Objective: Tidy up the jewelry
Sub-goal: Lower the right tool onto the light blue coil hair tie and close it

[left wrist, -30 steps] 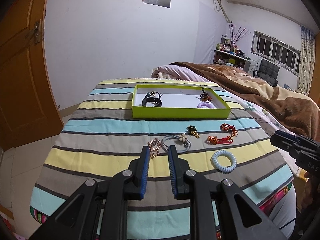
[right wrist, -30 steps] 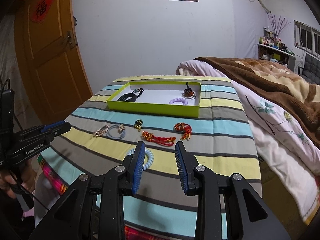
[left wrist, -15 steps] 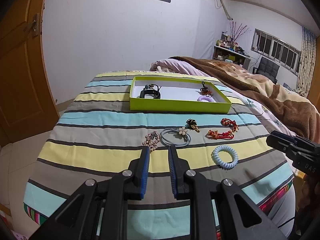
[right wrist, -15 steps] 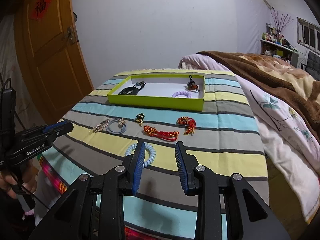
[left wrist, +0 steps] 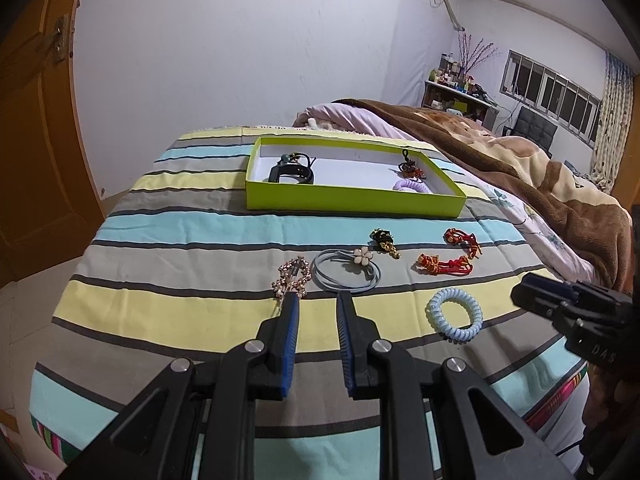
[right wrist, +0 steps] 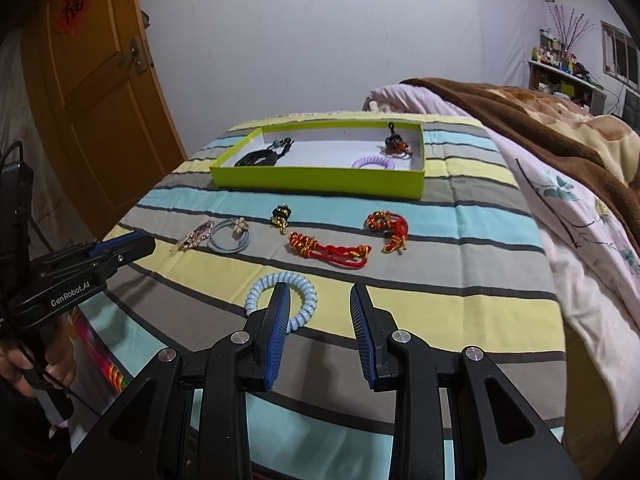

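Both grippers tilt down over striped cloth (left wrist: 192, 240), jaws apart, empty. Left gripper (left wrist: 316, 300) tips just short of brooch (left wrist: 291, 280) and grey hair tie (left wrist: 346, 274); right gripper (right wrist: 320, 292) left finger overlaps blue coil tie (right wrist: 280, 302). Six pieces loose ahead, three in green tray (right wrist: 320, 180) beyond

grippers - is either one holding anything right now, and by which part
Nothing is held. Left tool and right tool both stand open above the striped cloth.

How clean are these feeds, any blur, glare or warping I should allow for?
Left wrist view: sharp, strong fisheye bending the door, corners dark, no glare on the green box. Right wrist view: same warp, pieces crisp, blue coil tie partly hidden behind a finger.
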Demonstrator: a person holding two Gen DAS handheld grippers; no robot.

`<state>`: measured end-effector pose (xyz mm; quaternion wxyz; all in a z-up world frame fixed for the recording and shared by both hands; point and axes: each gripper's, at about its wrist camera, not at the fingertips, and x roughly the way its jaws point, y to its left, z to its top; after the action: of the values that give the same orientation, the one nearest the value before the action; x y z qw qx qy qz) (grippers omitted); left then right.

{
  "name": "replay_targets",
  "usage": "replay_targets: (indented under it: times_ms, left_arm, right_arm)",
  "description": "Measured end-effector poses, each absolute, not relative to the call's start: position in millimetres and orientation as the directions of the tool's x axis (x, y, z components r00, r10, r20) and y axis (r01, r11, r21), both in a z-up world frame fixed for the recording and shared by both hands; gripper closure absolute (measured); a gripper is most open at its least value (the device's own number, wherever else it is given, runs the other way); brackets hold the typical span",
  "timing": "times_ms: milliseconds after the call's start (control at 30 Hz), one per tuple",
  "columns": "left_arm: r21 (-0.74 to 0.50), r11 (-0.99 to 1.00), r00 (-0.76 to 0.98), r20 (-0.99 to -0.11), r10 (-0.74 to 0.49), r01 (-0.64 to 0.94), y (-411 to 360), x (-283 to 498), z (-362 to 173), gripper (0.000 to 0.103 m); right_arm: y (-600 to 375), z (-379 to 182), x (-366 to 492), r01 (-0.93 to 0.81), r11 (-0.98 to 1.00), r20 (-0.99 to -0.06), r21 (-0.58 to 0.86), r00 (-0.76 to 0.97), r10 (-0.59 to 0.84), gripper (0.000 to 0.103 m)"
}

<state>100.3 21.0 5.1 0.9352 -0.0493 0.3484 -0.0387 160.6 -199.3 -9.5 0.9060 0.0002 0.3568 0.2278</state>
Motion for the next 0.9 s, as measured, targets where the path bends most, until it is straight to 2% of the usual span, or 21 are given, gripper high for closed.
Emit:
replay_targets:
  times_ms: [433,700,733,767,800,900]
  left_arm:
    - [-0.122,0.99,0.727,-0.673,-0.133,0.069,11.2,128.0,-4.5,0.082]
    - [-0.142,0.983,0.708,-0.683,-0.181,0.114,0.1,147.6,-6.9,0.074]
    - [-0.143,0.982,0.703,-0.686,-0.186,0.12,-2.0,150.3,-8.0,0.074]
    - [-0.144,0.982,0.699,-0.689,-0.19,0.124,-3.9,153.0,-9.1,0.073]
    - [-0.147,0.981,0.695,-0.692,-0.195,0.129,-5.6,155.3,-10.3,0.073]
    - [-0.157,0.978,0.682,-0.701,-0.208,0.137,-10.0,161.8,-13.7,0.073]
  right_arm:
    - [-182.4,-32.4,175.1,-0.415,0.892,-0.696,0.178,0.588,0.412,0.071]
    - [-175.9,-39.5,181.4,-0.419,0.895,-0.716,0.156,0.576,0.394,0.072]
    - [-175.1,-39.5,181.9,-0.42,0.896,-0.717,0.148,0.578,0.389,0.074]
    - [-174.4,-39.8,182.1,-0.42,0.897,-0.72,0.137,0.58,0.382,0.083]
    - [-173.8,-40.2,182.5,-0.42,0.899,-0.722,0.123,0.584,0.371,0.089]
    - [-175.7,-40.7,184.0,-0.421,0.899,-0.722,0.12,0.584,0.37,0.093]
